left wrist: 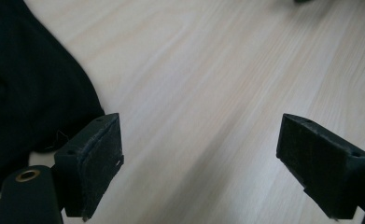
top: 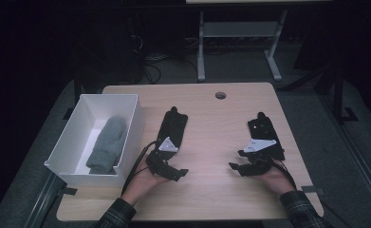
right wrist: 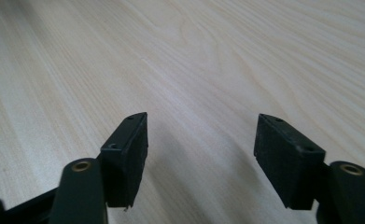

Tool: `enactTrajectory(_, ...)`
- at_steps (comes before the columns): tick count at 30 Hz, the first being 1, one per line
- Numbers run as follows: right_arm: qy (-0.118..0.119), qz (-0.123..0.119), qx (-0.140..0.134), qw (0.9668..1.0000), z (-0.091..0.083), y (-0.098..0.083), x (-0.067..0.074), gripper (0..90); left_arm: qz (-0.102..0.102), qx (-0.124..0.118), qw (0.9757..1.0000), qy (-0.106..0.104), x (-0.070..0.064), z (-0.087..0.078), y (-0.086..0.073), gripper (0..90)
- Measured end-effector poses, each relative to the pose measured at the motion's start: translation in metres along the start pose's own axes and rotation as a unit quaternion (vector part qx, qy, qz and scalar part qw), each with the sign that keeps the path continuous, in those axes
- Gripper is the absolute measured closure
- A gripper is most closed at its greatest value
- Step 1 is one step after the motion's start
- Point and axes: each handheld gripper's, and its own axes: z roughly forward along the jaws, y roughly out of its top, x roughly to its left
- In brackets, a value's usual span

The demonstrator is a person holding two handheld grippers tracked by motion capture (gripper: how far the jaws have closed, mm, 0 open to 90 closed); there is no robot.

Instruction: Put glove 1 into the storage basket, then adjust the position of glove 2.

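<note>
Both grippers resting on surface, jaws apart

Far left: white box (top: 126,137) on the surface (top: 211,123) edge, grey sock (top: 106,145) lying inside it. Right of the box, left gripper (top: 173,114) lies on the wood, held by left hand (top: 143,183); jaws released wide, nothing between them, a dark cloth (left wrist: 26,84) just beside its left jaw in the left gripper view. Well right, right gripper (top: 260,116) in right hand (top: 273,180), jaws parted over bare wood, gripping nothing
</note>
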Motion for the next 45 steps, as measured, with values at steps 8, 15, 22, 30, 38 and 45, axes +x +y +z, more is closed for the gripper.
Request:
enactTrajectory(8, -0.027, 0.011, -0.005, 0.9996, -0.009, 0.009, -0.015, 61.8, 0.003, 0.010, 0.9997, 0.023, 0.003, 0.004, -0.021, 13.8)
enactTrajectory(15, -0.049, 0.030, -0.010, 0.9983, -0.020, 0.013, -0.035, 86.2, 0.004, 0.006, 0.9997, 0.023, 0.003, 0.005, -0.030, 13.8)
enactTrajectory(22, -0.092, 0.061, -0.014, 0.9937, -0.036, 0.008, -0.068, 90.0, 0.037, -0.018, 0.9988, 0.026, 0.001, 0.004, -0.041, 13.5)
enactTrajectory(30, -0.125, 0.095, -0.013, 0.9875, -0.038, 0.002, -0.101, 90.0, 0.043, -0.045, 0.9979, 0.020, 0.002, 0.005, -0.047, 12.9)
enactTrajectory(38, -0.134, 0.111, 0.010, 0.9847, -0.030, -0.008, -0.116, 90.0, 0.042, -0.044, 0.9979, 0.021, 0.003, 0.005, -0.047, 13.0)
enactTrajectory(45, -0.134, 0.113, 0.026, 0.9843, -0.026, -0.015, -0.117, 90.0, 0.043, -0.043, 0.9979, 0.022, 0.003, 0.005, -0.046, 13.0)
